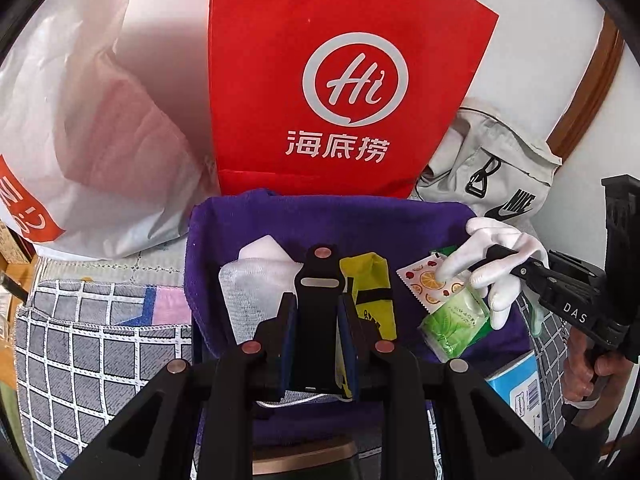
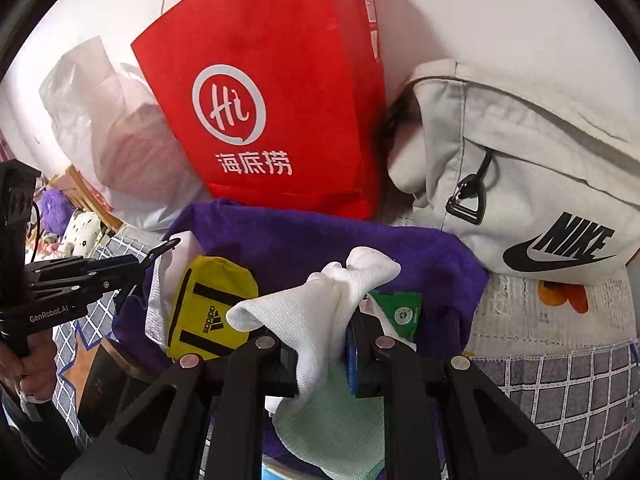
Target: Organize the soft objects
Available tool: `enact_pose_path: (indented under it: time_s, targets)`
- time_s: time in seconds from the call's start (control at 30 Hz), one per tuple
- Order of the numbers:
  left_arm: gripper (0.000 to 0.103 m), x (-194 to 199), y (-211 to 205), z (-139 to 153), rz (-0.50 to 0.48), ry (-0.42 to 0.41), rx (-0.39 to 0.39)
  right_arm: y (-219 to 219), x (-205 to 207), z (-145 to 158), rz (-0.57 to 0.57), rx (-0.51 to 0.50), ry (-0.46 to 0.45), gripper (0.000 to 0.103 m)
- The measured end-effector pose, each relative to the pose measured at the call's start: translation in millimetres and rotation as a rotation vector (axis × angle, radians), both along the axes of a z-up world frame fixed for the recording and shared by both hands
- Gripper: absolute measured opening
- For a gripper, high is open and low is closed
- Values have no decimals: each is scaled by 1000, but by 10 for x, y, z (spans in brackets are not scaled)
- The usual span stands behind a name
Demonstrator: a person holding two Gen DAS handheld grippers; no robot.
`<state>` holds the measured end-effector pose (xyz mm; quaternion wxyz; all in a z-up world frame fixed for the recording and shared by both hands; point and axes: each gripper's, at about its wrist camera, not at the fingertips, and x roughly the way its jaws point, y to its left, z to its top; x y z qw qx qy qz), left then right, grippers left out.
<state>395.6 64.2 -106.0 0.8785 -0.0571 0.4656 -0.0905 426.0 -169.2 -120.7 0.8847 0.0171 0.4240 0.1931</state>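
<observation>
Glove (image 2: 320,308), white knit, is hanging over the purple towel (image 1: 360,216), pinched at a bunched fold by the right tongs (image 2: 322,360), which are clenching it. Left tongs (image 1: 318,320) are grasping a flat black item (image 1: 318,280); what it is I cannot tell. Glove fingertips are drooping onto the fruit-print packet (image 1: 428,280), just above the green tissue pack (image 1: 456,324). Risks as I am judging them:
- loose fingers are likely dragging the packet if moved sideways
- the fold grip is looking shallow, so the glove could be slipping out
- the black item is crowding the yellow pouch (image 1: 372,280)
</observation>
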Motion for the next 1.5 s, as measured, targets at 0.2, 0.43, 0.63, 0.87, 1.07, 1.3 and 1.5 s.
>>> enact_pose_path:
  time_s: [0.2,0.43,0.63,0.87,1.07,1.3,1.5]
  targets:
    - [20,48,36,-70,9,16,-3,2,53,-93,2,-1,17,17]
    - [20,129,70,-212,9,51,-25,40,156,-255,1,-10,58,18]
    - [20,193,67,-301,8,72,-34,72,213,-384,2,-21,96,21]
    - [21,214,113,-304,29,83,-54,23,222,-401,-4,5,111,50]
    - [46,165,179,-231,42,81,-42,21,164,-309,-6,-8,92,75]
    - [54,27,158,11,52,42,10,58,59,-140,-36,-33,77,77]
    - [59,-245,94,242,51,12,44,-2,-184,100,-67,-31,64,77]
